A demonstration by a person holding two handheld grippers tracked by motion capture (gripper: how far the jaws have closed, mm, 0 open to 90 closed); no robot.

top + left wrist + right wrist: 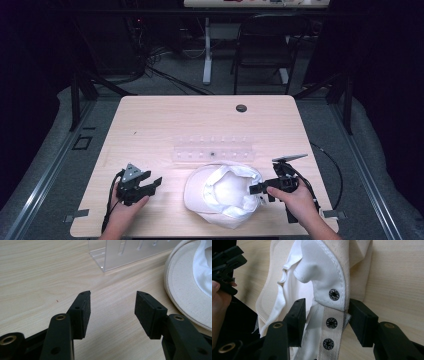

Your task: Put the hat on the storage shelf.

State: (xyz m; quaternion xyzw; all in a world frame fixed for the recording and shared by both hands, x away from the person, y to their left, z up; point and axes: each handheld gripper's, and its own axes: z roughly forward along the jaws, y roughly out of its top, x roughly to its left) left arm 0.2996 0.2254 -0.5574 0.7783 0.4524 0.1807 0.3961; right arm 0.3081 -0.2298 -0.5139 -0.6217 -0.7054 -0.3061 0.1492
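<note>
Two grippers work at the near edge of the pale wood-grain worktop (165, 115), where a cream cloth cap (225, 192) lies upturned, its white ribbed lining bunched so the crown's inside is hard to make out. Right gripper (325, 315) has its jaws apart astride the cap's snap strap (330, 332) with dark round studs, pads not pressing. Left gripper (112, 312) stands open over bare wood, beside a clear acrylic rack (130, 252) cut off above.
</note>
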